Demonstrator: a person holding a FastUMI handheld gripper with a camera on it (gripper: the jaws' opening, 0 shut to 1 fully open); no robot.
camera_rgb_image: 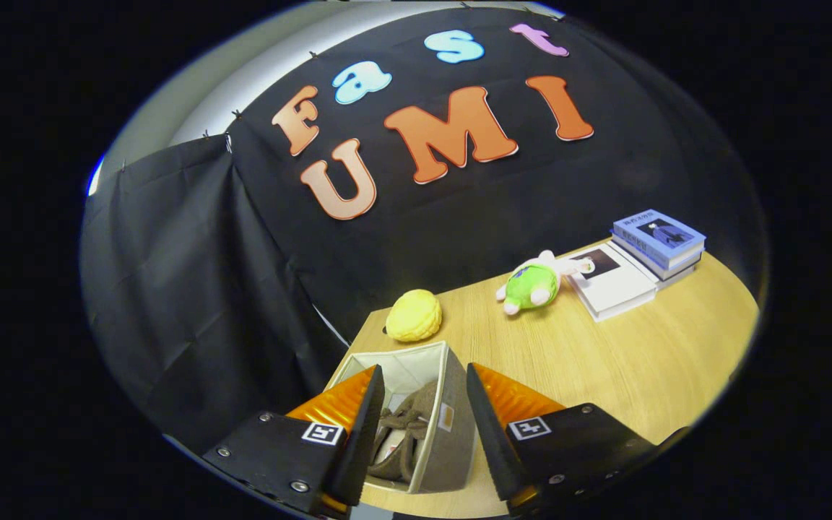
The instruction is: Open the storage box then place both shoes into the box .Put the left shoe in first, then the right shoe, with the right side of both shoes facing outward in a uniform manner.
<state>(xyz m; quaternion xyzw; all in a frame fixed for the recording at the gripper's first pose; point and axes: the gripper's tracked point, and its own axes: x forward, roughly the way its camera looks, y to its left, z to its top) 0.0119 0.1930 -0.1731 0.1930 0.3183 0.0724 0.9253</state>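
Observation:
A beige fabric storage box stands open on the wooden table, directly below and between my fingers. Inside it lies a brown-grey shoe with laces showing; I cannot tell whether a second shoe is under it. My gripper hovers above the box with its jaws apart and nothing held between them. The left fingertip hangs over the box's left part, while the right fingertip is over the box's right wall.
Beyond the box on the table sit a yellow bun-shaped toy, a green and white plush toy, and a stack of books at the far right. The black cloth wall rises behind and to the left.

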